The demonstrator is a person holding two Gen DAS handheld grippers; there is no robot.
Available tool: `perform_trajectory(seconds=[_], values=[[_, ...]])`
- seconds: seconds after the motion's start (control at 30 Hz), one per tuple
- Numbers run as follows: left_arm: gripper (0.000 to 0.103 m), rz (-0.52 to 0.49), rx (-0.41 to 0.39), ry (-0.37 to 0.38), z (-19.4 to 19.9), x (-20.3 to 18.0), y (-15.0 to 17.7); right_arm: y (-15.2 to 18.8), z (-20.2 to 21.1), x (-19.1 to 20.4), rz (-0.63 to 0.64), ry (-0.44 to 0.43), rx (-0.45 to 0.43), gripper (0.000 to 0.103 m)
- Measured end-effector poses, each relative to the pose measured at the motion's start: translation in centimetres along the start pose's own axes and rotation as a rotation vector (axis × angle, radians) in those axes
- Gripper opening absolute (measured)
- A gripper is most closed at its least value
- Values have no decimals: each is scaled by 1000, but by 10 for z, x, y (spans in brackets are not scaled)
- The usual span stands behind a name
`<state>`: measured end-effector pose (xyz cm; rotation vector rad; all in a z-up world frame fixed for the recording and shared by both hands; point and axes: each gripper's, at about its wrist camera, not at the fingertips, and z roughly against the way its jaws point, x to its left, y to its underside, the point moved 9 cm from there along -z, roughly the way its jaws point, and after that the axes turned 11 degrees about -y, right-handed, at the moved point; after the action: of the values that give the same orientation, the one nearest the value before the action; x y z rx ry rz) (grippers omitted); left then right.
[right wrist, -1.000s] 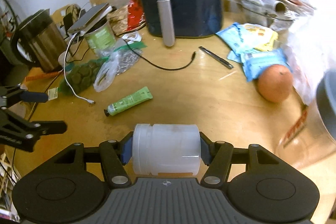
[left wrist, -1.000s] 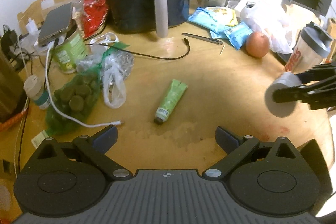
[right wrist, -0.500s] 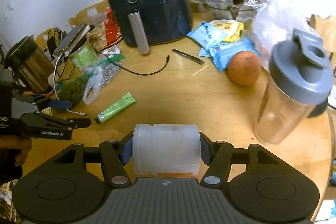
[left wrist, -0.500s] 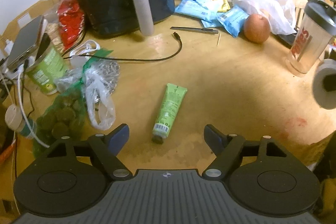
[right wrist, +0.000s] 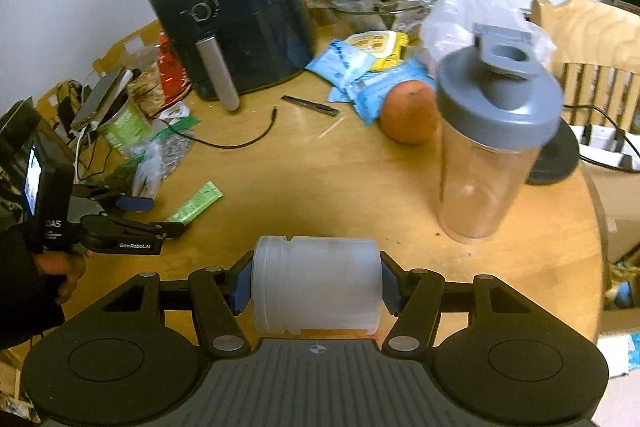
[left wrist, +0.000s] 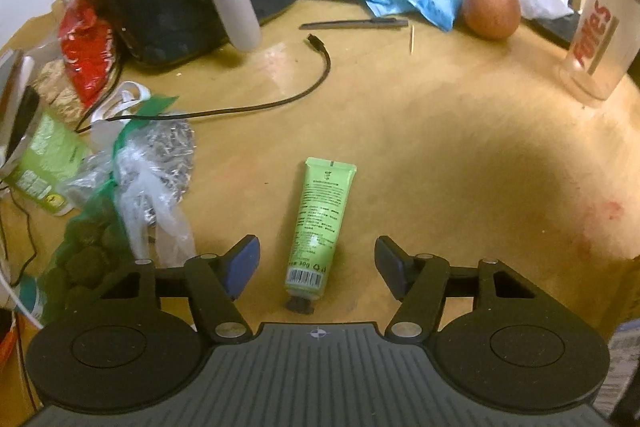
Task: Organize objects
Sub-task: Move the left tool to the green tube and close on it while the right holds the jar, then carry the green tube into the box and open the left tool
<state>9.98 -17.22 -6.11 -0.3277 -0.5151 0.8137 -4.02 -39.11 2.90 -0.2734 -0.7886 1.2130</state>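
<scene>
Right gripper clenched on a frosted plastic jar, held sideways above the worktop near the shaker bottle. Left gripper spread wide — its fingers flank the green tube lying flat. Tidying looks barely begun: packets, cable, orange remain scattered.

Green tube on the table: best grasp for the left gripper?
Grip the green tube across its flat mid-body, coming down from above. It lies flat, cap toward the open left gripper, already between the jaws; the narrow width fits, and the cap end tapers.
</scene>
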Motion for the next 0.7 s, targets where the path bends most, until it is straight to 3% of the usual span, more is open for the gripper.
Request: perform_trajectory(seconds=[0.03, 0.2, 0.27, 0.33, 0.7], values=[[51, -6, 5, 4, -3, -1, -1, 1, 2, -2, -8, 3, -3, 64], [46, -42, 9, -1, -18, -4, -5, 7, 12, -9, -33, 26, -12, 64], [33, -34, 23, 12, -24, -4, -6, 9, 15, -12, -42, 35, -15, 64], [29, -27, 16, 16, -26, -4, -8, 11, 18, -16, -50, 49, -14, 64], [28, -8, 17, 37, -22, -9, -11, 22, 28, -26, -83, 72, -17, 64]])
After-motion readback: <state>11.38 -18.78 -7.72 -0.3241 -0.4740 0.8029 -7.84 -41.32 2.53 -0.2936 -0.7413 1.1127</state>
